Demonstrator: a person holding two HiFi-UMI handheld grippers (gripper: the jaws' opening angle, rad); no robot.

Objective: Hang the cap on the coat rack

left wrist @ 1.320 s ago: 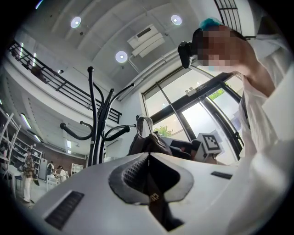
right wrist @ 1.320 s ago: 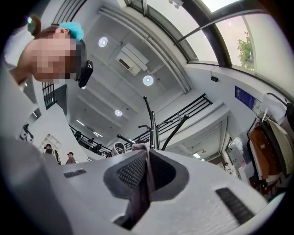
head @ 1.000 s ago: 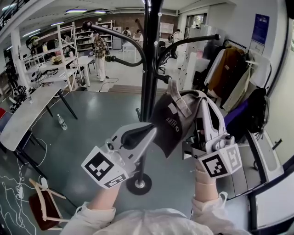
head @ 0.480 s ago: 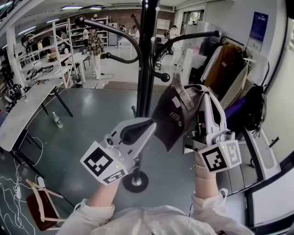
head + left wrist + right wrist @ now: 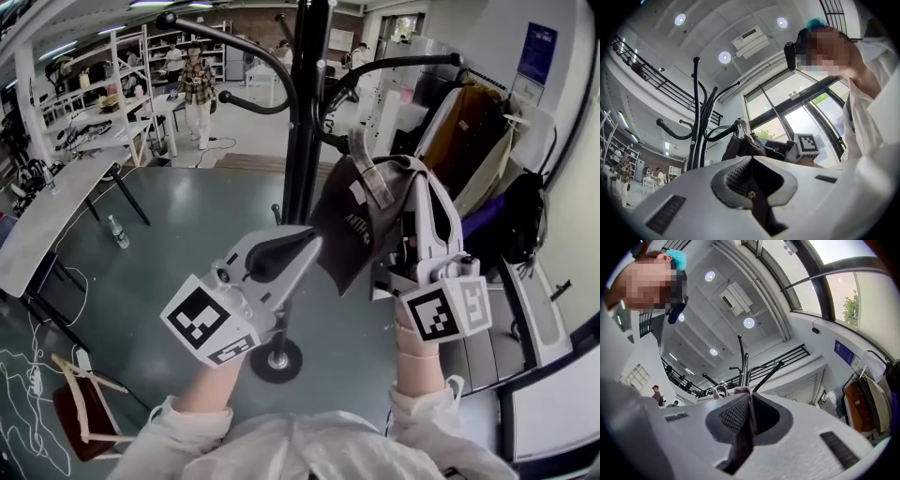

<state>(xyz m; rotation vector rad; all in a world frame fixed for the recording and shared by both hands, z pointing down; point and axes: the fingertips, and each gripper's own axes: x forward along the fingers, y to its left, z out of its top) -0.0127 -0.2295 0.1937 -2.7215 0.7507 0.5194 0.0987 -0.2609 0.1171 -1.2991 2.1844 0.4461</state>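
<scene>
Lifted slightly since a second ago, the cap (image 5: 361,225) sits closer to the curved arms of the coat rack (image 5: 305,112); the left gripper (image 5: 305,249), low at left, has its jaws together on nothing, tip just beside the cap's lower edge; the cap hangs just right of the pole; the right gripper (image 5: 420,183) pinches its fabric between almost closed jaws.

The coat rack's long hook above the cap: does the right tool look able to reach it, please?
Probably yes: the right tool, shut on the cap, sits below that hook, with only open space between them.
</scene>
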